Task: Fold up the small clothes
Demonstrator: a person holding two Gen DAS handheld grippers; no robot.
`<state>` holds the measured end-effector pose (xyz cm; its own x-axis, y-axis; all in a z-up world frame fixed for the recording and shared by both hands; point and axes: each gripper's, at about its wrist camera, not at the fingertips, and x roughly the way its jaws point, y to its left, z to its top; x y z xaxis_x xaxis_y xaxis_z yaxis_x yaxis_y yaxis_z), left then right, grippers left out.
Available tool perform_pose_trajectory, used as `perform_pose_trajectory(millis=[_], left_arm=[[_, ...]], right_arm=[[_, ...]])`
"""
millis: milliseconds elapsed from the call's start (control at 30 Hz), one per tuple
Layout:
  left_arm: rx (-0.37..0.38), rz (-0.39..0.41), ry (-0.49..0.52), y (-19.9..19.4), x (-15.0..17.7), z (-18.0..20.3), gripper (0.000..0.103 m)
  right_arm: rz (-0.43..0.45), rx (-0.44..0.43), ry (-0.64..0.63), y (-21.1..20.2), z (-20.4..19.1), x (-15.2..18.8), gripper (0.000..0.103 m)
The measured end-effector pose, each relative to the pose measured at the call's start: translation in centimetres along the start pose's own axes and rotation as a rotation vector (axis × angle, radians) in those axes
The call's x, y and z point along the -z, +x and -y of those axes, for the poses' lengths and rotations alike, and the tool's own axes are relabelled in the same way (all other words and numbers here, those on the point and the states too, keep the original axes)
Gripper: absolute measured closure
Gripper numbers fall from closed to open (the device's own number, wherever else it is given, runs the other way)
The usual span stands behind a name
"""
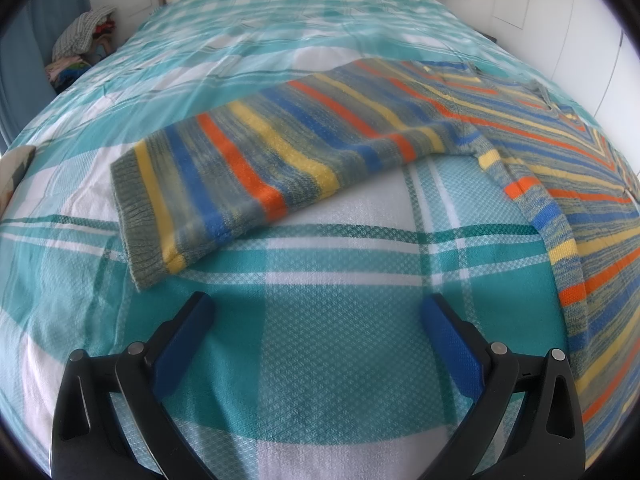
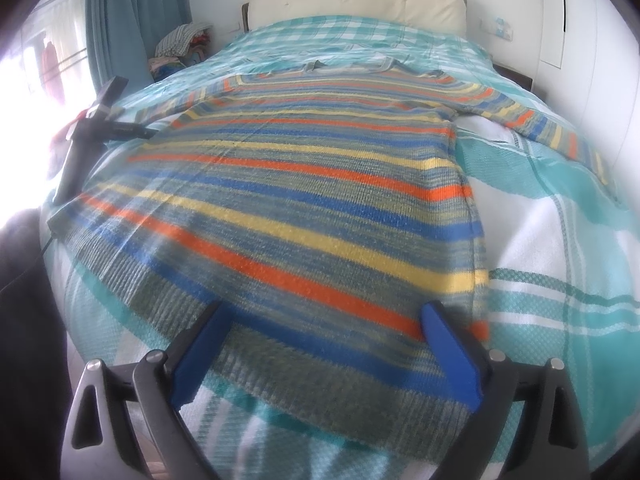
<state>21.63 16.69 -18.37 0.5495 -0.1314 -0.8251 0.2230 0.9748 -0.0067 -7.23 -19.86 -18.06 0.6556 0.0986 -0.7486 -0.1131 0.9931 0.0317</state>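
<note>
Between your right hand-held gripper's [image 2: 326,344] spread, empty jaws lies the sweater [image 2: 304,184] hem, flat on the bed [image 2: 560,248]; your left hand-held gripper [image 1: 316,340] hangs released near the sleeve [image 1: 224,172]. Pinch both layers squarely.

We lose the striped sweater [image 1: 580,168] off the left wrist view's right edge; its body is cut there. In the right wrist view its far sleeve [image 2: 568,136] blurs toward the rim, the cuff unreadable. The clothes pile [image 2: 180,46] by the curtain is too small to sort. The left gripper [image 2: 86,136] shows only partly, washed out by window glare.
</note>
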Motion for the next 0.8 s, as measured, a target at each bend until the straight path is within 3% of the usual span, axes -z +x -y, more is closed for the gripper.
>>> perform_pose_trajectory(millis=[800], left_arm=[[0.0, 0.0, 0.0, -0.01, 0.0, 0.0, 0.0]], right_arm=[[0.001, 0.0, -0.001, 0.08, 0.02, 0.05, 0.006]])
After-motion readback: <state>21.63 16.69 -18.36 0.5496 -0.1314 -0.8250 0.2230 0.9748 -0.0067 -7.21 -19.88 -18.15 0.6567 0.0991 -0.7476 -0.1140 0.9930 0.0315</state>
